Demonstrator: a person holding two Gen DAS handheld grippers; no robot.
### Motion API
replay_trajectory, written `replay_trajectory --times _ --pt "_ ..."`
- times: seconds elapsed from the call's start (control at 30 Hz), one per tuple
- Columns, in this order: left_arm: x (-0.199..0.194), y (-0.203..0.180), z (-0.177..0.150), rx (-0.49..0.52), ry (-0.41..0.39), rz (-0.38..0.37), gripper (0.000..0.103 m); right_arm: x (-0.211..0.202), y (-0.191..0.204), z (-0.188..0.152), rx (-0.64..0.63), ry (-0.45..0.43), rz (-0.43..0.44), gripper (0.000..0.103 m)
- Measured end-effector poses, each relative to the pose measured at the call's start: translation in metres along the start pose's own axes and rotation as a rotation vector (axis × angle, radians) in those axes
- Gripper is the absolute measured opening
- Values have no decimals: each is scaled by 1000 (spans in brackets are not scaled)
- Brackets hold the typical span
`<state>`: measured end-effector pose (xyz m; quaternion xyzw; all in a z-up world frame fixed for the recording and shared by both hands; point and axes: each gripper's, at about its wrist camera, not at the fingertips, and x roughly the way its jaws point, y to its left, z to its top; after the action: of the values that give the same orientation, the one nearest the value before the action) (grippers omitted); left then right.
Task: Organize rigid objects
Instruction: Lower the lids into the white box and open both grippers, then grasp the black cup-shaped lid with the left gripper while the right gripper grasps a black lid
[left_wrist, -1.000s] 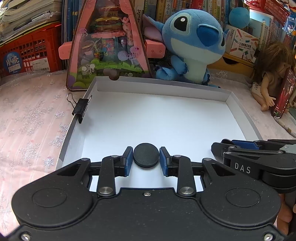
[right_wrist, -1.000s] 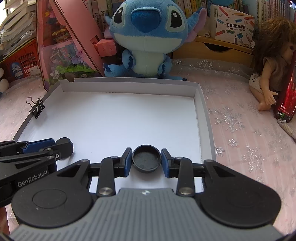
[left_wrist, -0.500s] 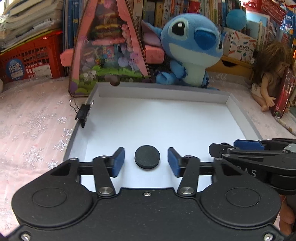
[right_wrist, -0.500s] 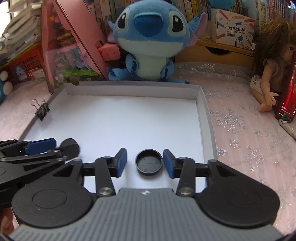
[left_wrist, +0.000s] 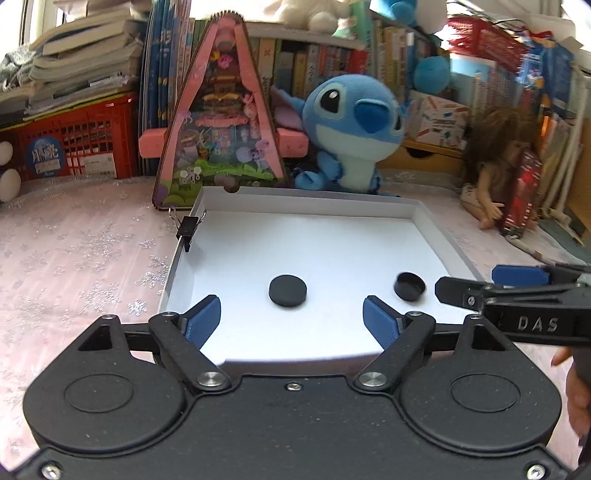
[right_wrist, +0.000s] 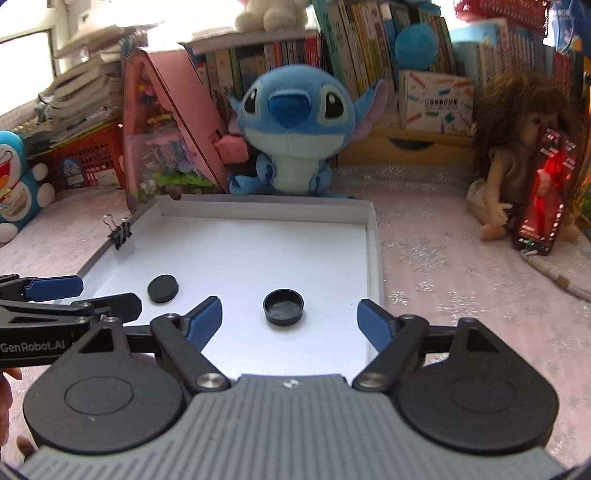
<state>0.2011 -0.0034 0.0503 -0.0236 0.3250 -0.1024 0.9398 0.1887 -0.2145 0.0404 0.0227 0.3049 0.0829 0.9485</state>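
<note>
Now my left gripper (left_wrist: 291, 321) and right gripper (right_wrist: 290, 319) are both opening with nothing between their jaws, so the flat black disc (left_wrist: 287, 291) and upturned black cap (right_wrist: 283, 307) rest apart, freed, on the near floor of the white tray (right_wrist: 373, 236), apparently deliberately.

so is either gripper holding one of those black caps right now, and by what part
Nothing is held. The left gripper and right gripper both have jaws opening, clear of the flat cap and the hollow cap, which lie loose in the white tray.
</note>
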Motion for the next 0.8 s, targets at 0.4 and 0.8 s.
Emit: replay_trajectory --times 0.4,0.8 --pt "-61 3 -38 42 -84 -48 87 -62 13 -41 -66 -147 49 103" --pt "-100 11 -86 46 -127 -84 90 -96 22 -88 -86 -229 54 103"
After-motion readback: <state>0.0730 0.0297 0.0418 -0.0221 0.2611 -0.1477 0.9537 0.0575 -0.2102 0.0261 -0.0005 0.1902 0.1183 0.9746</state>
